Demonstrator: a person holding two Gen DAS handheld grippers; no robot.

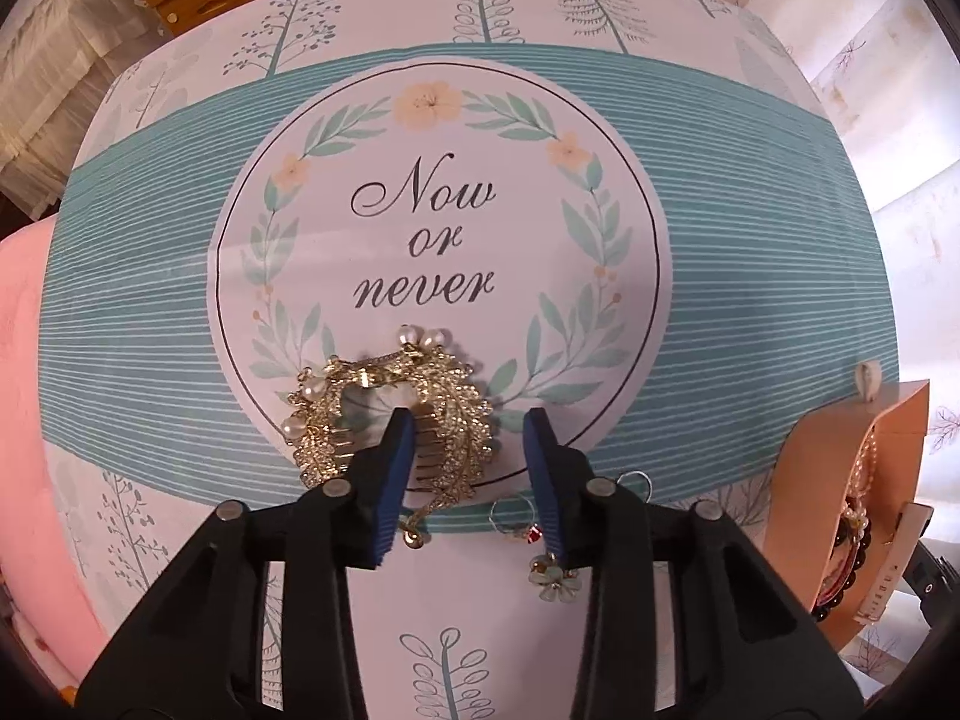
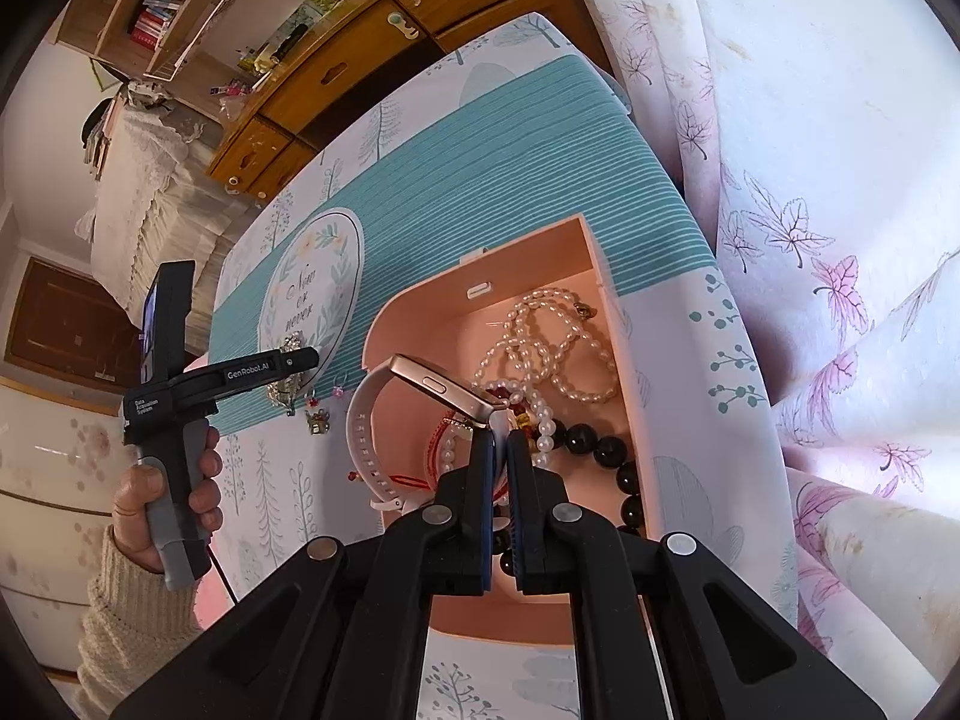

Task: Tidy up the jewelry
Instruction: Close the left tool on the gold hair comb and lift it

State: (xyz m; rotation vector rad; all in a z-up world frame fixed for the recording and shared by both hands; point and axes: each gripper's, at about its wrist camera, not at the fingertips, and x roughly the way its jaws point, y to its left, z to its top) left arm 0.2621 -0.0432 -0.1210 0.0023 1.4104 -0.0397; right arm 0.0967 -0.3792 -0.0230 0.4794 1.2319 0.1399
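Here, from the left wrist: pointed the left gripper (image 1: 469,420) straight down at the gold comb (image 1: 336,402) on the cloth (image 1: 150,300). Held its jaws partly open, astride the comb's leafy half, with neither pad seen to press on it. Left two earrings (image 1: 555,582) loose just beside the right finger. Looked best to settle both pads across the comb's spine before closing, clear of the earrings, and to squeeze gently on the thin teeth.

Then, from the right wrist: pinched the watch (image 2: 444,387) near its strap end in the right gripper (image 2: 501,438), jaws closed tight on it, or so it appeared. Held it over the open box (image 2: 624,360), above the pearls (image 2: 552,336) and dark beads. Seemed wise to hold that side steady until the comb was up.
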